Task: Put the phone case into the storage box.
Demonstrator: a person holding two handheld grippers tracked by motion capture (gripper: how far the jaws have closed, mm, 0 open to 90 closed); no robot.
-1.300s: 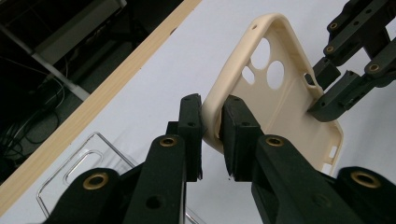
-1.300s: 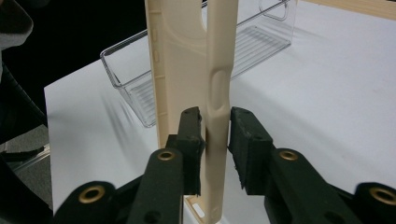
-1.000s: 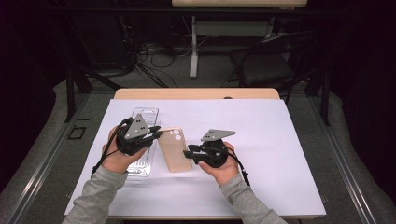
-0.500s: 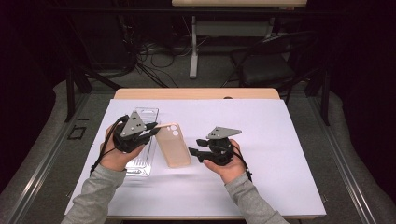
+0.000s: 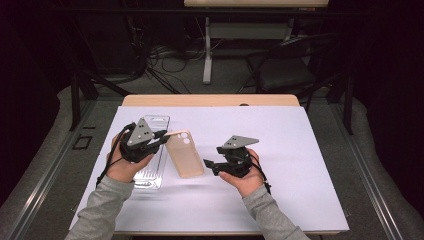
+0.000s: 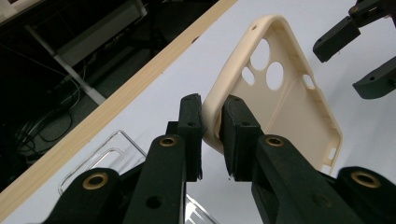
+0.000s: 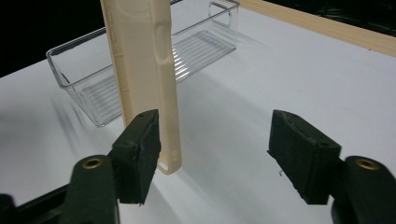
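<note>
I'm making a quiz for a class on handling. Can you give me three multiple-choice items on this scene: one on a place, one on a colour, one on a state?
1. Where is the clear tray?
A. under the left gripper
B. right of the right gripper
C. on the floor

2. What colour is the phone case?
A. blue
B. cream
C. black

3. How does the right gripper stand?
A. shut on the case
B. shut on the tray
C. open

Answers:
1 A, the high view shows the tray below that hand.
2 B, all views show it cream.
3 C, its jaws have just been opening, and one pad stands well clear of the case.
</note>
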